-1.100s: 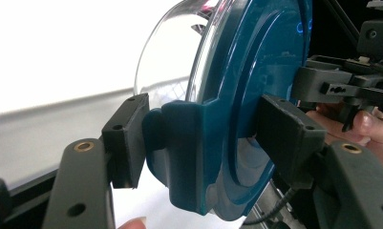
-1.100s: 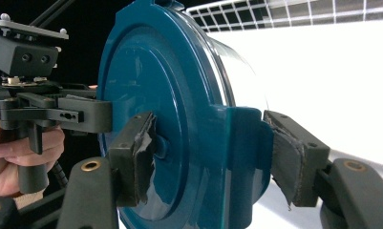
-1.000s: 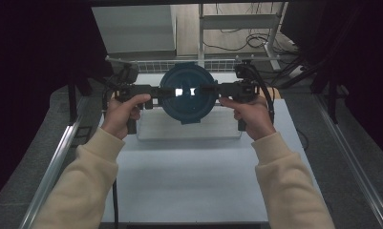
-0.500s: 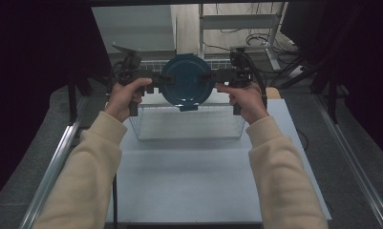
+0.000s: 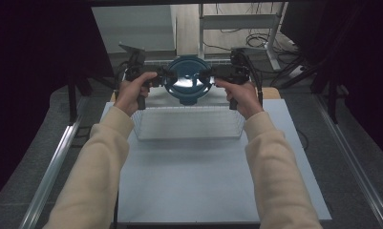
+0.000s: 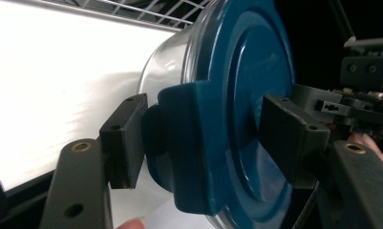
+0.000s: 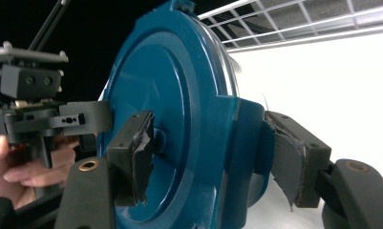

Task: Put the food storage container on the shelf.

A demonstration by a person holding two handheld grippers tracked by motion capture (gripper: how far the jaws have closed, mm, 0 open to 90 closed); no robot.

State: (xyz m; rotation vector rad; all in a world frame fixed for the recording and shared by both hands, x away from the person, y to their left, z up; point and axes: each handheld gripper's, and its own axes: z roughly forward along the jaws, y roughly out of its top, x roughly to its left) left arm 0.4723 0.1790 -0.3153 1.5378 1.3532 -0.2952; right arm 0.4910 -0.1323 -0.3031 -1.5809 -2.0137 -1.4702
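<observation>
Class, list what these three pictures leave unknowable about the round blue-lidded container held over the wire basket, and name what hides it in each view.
- Contents of the round blue-lidded clear container: high view, lid faces the camera.
- Its base: left gripper view, cut off by the lid; right gripper view, behind the lid.
- White wire basket far side: high view, behind the container.
- Left tool and right tool pads: high view, too small.

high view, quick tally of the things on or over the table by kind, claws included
claws: 2, left claw and right claw
blue-lidded container: 1
wire basket: 1
white table mat: 1
total: 5
</observation>
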